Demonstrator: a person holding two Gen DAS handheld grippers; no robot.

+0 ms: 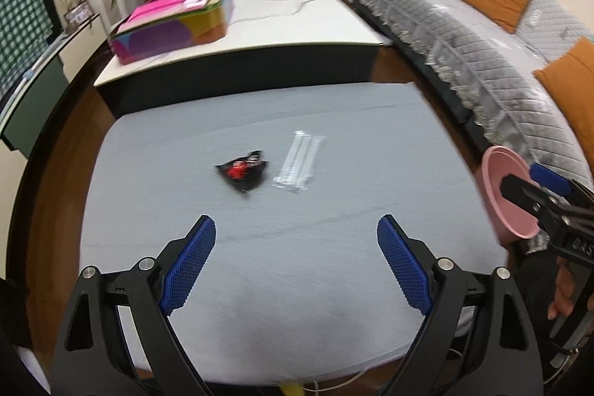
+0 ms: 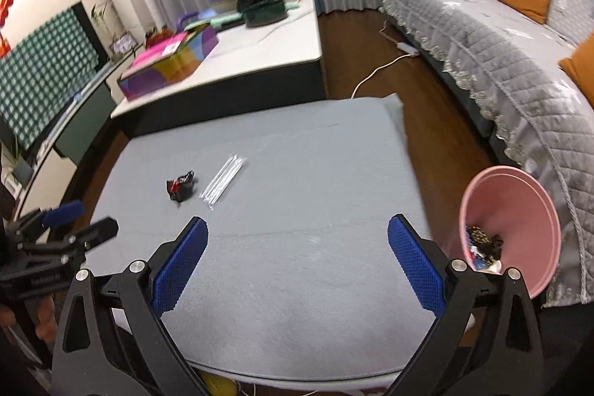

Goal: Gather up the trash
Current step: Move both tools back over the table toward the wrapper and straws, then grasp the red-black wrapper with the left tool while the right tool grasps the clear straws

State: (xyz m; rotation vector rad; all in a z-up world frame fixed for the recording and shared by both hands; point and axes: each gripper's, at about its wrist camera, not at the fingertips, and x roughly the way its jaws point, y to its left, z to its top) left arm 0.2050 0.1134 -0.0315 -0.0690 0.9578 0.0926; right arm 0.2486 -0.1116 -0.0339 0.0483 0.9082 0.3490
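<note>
A black and red crumpled wrapper (image 1: 243,173) lies on the grey cloth-covered table (image 1: 260,266), with a clear plastic wrapper (image 1: 300,161) just to its right. Both also show in the right wrist view: the black wrapper (image 2: 180,190) and the clear wrapper (image 2: 224,180). My left gripper (image 1: 296,236) is open and empty, above the table short of the wrappers. My right gripper (image 2: 297,240) is open and empty above the table's near part. A pink bin (image 2: 519,229) with trash inside stands off the table's right edge, also visible in the left wrist view (image 1: 508,195).
A grey quilted sofa (image 2: 501,36) with orange cushions runs along the right. A low white table (image 1: 282,17) behind holds a colourful box (image 1: 174,25) and bowls. A white cable (image 2: 375,69) lies on the wood floor. A TV cabinet (image 2: 74,114) stands left.
</note>
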